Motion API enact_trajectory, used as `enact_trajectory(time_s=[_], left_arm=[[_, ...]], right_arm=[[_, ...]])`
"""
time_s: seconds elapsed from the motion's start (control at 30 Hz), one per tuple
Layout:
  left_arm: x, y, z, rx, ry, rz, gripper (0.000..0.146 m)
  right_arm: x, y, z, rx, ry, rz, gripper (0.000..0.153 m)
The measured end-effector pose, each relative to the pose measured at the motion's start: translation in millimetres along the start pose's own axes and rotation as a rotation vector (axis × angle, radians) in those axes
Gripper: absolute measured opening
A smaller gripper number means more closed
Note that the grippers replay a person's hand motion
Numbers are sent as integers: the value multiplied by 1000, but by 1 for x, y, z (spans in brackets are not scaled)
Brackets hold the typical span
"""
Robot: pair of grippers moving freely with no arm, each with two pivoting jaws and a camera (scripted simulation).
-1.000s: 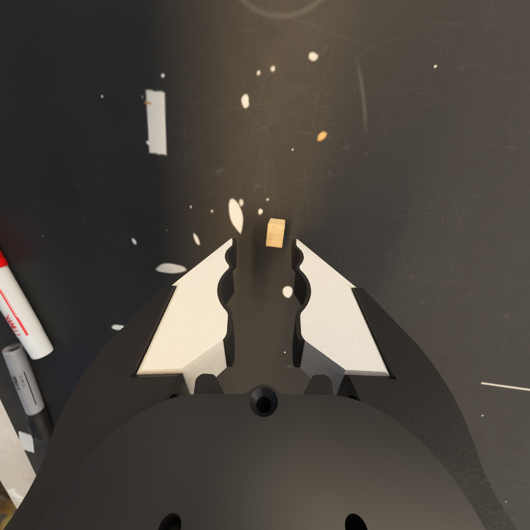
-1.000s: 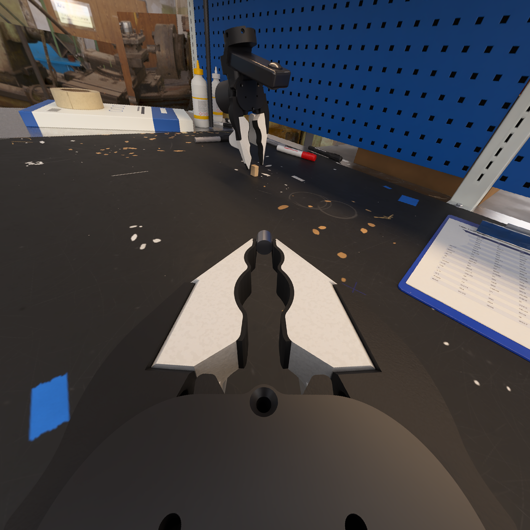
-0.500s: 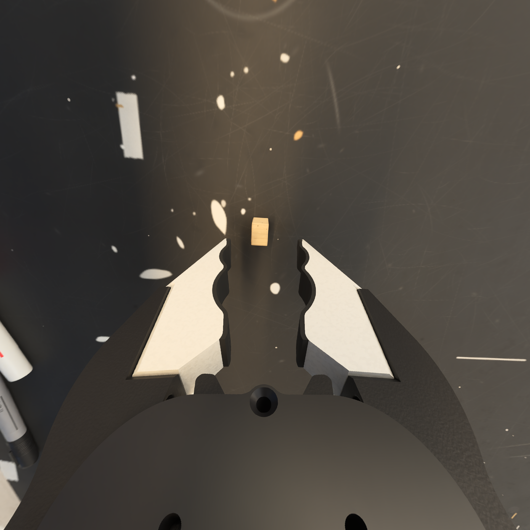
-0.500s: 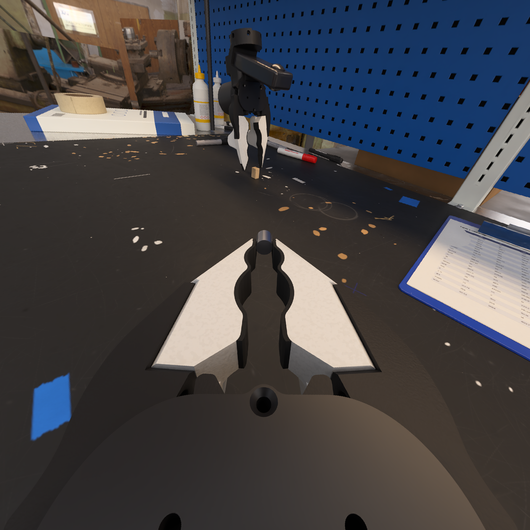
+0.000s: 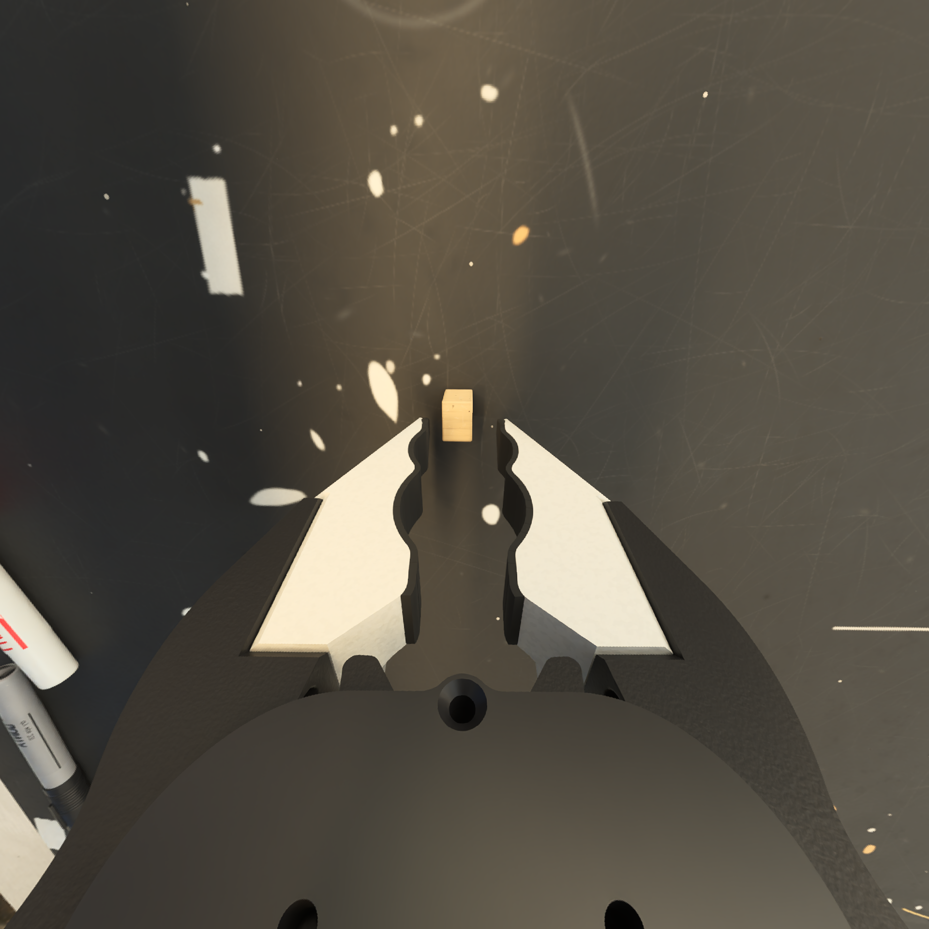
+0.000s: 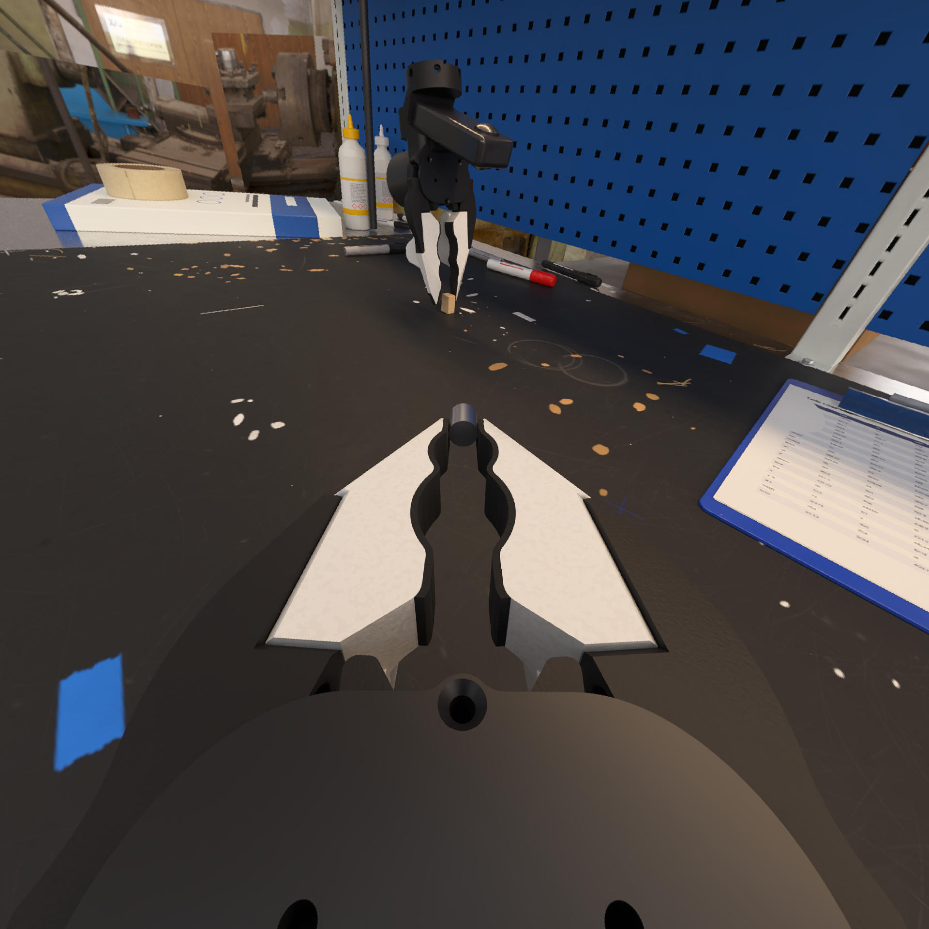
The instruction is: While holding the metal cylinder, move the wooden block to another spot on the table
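The small wooden block (image 5: pixel 457 415) stands on the black table (image 5: pixel 704 352). My left gripper (image 5: pixel 462 423) is open and points down at the block, which sits just at the fingertips with a gap on each side. In the right wrist view the left gripper (image 6: pixel 445 294) stands upright at the back, its tips down at the block (image 6: pixel 448 303). My right gripper (image 6: pixel 462 427) is shut on the short grey metal cylinder (image 6: pixel 462 425), pinched at the fingertips low over the table.
A white marker (image 5: pixel 35 633) and a grey marker (image 5: pixel 35 744) lie at the left. A white tape strip (image 5: pixel 216 236) is stuck on the table. A blue clipboard (image 6: pixel 829 482) lies right; a red-capped marker (image 6: pixel 523 271), glue bottles (image 6: pixel 353 176) and a blue pegboard (image 6: pixel 704 125) stand behind.
The left gripper shifted sideways until centred on the block, widened its jaws, then narrowed them about the block. The right gripper kept hold of the cylinder and barely moved.
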State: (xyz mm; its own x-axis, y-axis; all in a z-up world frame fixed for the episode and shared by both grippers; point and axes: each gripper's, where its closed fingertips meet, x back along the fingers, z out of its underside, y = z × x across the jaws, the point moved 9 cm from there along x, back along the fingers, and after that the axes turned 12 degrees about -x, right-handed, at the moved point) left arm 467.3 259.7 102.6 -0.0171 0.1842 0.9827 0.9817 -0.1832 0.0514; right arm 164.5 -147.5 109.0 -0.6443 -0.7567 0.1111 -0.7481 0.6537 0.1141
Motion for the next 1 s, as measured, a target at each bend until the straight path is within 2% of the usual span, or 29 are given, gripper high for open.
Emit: enact_trajectory(time_s=[0.23,0.47,0.57,0.7,0.87,1.0], left_arm=[[0,1,2,-2,-28,-42,11],[31,-5,0,39,-100,-129,11],[58,-33,-11,2,-133,-189,11],[78,-101,-45,-141,-124,-239,11],[37,-190,-89,-298,-68,-125,11],[1,-222,-101,-351,22,-125,11]], right_arm=[[0,0,0,1,0,0,10],[0,0,0,3,-1,-2,10],[0,1,0,8,1,-4,10],[-1,2,1,22,6,-6,10],[-2,4,1,40,16,-9,10],[-2,7,2,61,26,-8,10]])
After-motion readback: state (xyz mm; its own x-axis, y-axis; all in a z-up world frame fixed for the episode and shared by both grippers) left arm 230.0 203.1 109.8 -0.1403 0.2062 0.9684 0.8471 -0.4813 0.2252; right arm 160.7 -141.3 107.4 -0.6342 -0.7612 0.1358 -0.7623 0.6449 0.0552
